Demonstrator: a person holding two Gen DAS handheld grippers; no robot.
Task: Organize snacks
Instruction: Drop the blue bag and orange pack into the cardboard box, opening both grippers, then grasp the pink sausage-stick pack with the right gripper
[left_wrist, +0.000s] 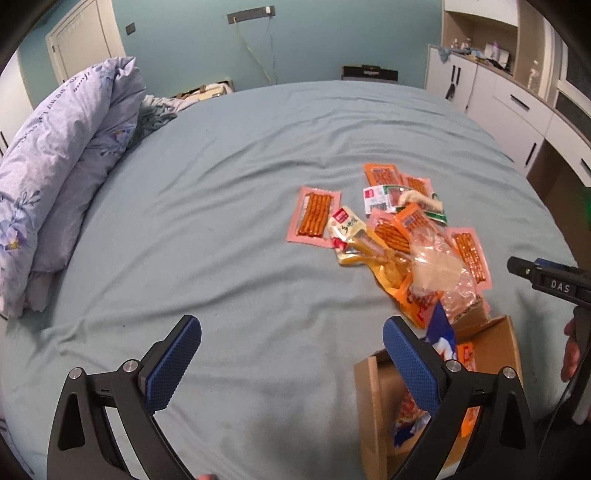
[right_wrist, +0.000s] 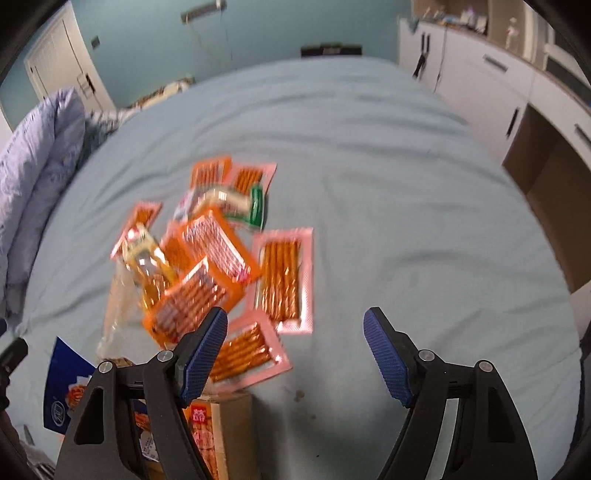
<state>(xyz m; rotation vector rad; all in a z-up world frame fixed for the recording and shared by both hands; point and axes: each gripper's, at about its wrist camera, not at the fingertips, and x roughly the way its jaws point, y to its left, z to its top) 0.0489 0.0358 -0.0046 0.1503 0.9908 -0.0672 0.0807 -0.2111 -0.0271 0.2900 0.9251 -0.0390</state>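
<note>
A heap of snack packets (left_wrist: 391, 229) lies on the blue-grey bed sheet (left_wrist: 221, 221): pink and orange packs of brown sticks, a yellow pack, a green-and-white one and a clear bag. An open cardboard box (left_wrist: 495, 343) at the near right holds orange packs and a blue packet (left_wrist: 441, 332). My left gripper (left_wrist: 291, 325) is open and empty over bare sheet, left of the box. My right gripper (right_wrist: 295, 314) is open and empty, its left finger (right_wrist: 207, 343) over a pink stick pack (right_wrist: 251, 350) beside the box (right_wrist: 236, 413). The right wrist view is blurred.
A folded lilac duvet (left_wrist: 66, 166) lies along the bed's left side. White cabinets and drawers (left_wrist: 498, 96) stand past the right edge. The right gripper's black housing (left_wrist: 554, 286) and a person's hand (left_wrist: 572, 350) sit at the far right.
</note>
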